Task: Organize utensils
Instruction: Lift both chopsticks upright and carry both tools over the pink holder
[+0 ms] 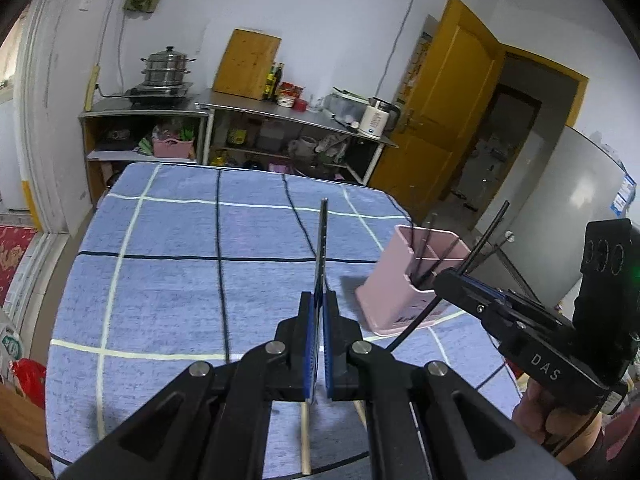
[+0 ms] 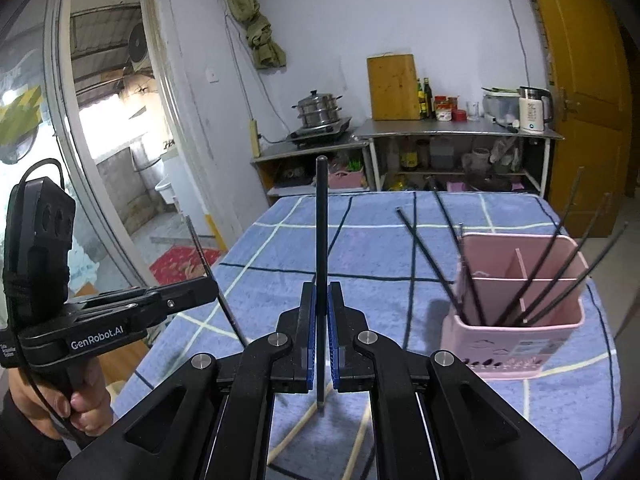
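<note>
Here, in the left wrist view, the left hand-held gripper (image 1: pixel 319 312) is pressed together on a thin metallic utensil (image 1: pixel 321 248) that stands up out of the pads, seen edge-on, so whether it is a knife, a spoon handle or a flat chopstick cannot be told. Ahead of it and to the right stands the pink holder (image 1: pixel 412 280) on the blue checked surface (image 1: pixel 172 280), already carrying several dark sticks. The right hand-held gripper (image 1: pixel 444 280) sits just beside the holder, pinching a dark chopstick (image 1: pixel 472 248); its pads are turned away, so the grip is read from the stick crossing them. Below the left jaws, two pale wooden sticks (image 1: pixel 305 440) lie on the surface, mostly hidden by the gripper body.

In the right wrist view, the right hand-held gripper (image 2: pixel 320 316) pinches a dark chopstick (image 2: pixel 321 240) upright. The pink holder (image 2: pixel 516 300) is ahead and to the right, near, with its dividers showing. The left hand-held gripper (image 2: pixel 200 292) is off to the left, holding its thin utensil (image 2: pixel 208 264) at a slant.

The step in hand looks like carrying both pieces toward the holder. Next, each needs tipping point-down over a free compartment before release. The holder's far compartments are partly blocked by leaning sticks.
</note>
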Tool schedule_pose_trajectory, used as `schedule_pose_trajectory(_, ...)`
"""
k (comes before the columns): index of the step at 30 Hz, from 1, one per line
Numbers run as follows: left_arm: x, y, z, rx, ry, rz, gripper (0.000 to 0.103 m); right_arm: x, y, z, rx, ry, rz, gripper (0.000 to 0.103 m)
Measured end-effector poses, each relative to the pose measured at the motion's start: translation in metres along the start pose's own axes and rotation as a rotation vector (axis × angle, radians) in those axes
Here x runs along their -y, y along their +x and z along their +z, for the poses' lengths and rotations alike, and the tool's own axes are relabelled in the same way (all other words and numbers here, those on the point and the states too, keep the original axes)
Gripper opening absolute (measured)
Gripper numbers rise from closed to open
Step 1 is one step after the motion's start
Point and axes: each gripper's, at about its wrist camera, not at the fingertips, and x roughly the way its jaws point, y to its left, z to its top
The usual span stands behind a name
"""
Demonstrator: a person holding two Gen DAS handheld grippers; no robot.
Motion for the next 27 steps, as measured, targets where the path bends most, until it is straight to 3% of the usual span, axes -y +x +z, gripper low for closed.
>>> schedule_pose_trajectory(8,0.027,0.015,0.004,-0.031,0.018,-0.062,0.004,0.031,-0.019,-0.002,0.019,0.036,-0.056,0.005)
schedule_pose_trajectory(19,0.087,0.037,0.036,-0.025,0.064,-0.185,0.0,0.079,-0.058,0.018,0.102,0.096,-0.141,0.005)
schedule_pose_trajectory(27,0.104,0.044,0.054,0.013,0.103,-0.177,0.0,0.095,-0.069,0.026,0.138,0.1,-0.178,0.005)
